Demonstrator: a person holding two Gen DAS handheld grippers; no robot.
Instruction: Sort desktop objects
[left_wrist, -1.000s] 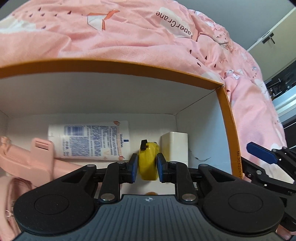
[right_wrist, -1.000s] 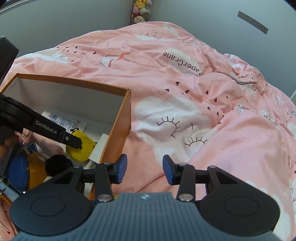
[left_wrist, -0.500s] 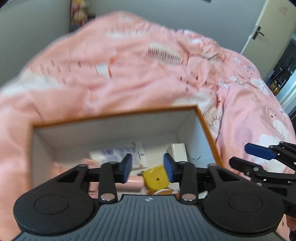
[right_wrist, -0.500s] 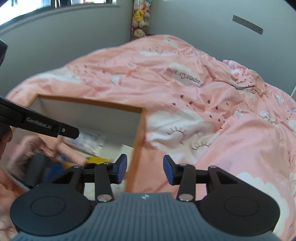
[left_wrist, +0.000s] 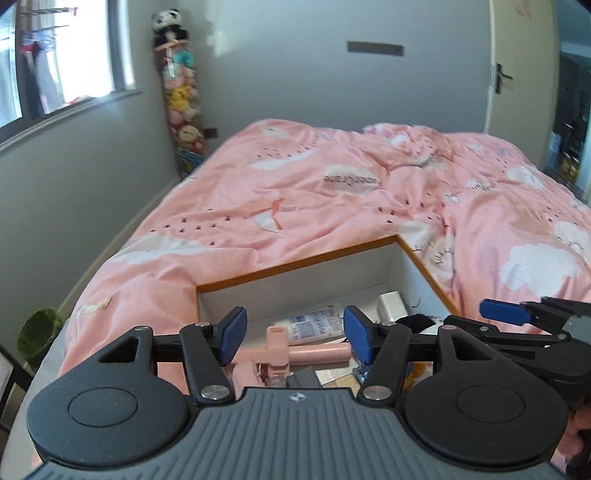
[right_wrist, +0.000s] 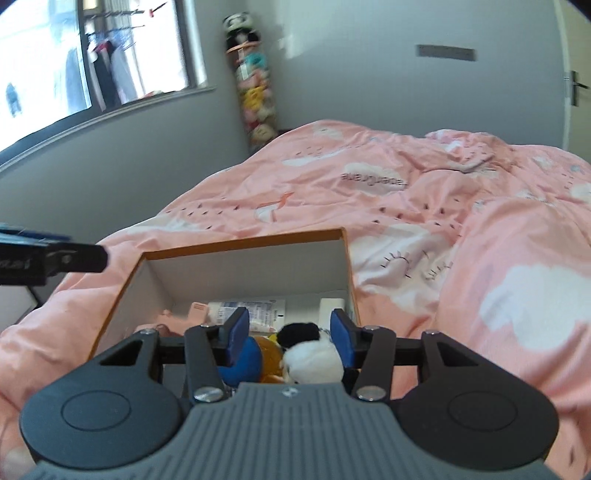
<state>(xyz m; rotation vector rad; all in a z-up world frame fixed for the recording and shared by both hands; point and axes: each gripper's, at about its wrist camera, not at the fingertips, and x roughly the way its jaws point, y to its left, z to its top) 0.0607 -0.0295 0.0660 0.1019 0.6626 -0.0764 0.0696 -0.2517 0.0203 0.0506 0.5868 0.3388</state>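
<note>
An orange-rimmed cardboard box (left_wrist: 295, 267) (right_wrist: 243, 243) sits on the pink bed. It holds a white lotion tube (left_wrist: 317, 323) (right_wrist: 255, 310), a pink tool (left_wrist: 295, 350), a white block (left_wrist: 391, 312), a black pompom (right_wrist: 297, 332), a blue pouch (right_wrist: 242, 363) and a white plush (right_wrist: 314, 363). My left gripper (left_wrist: 295, 338) hangs above the box, its jaws opening with nothing between them. My right gripper (right_wrist: 289, 341) (left_wrist: 504, 314) hovers over the box's near end, its jaws also opening and gripping nothing. A sliver of yellow (right_wrist: 272, 338) shows beside the pompom.
The pink duvet (left_wrist: 351, 206) covers the bed around the box. A grey wall and a window (right_wrist: 92, 62) stand at the left, with a column of plush toys (left_wrist: 181, 96) in the corner. A door (left_wrist: 517, 74) is at the far right.
The left gripper let go of the yellow object inside the box, opened wide, then rose and drew back. The right gripper swung left over the box, and its jaws widened a little.
</note>
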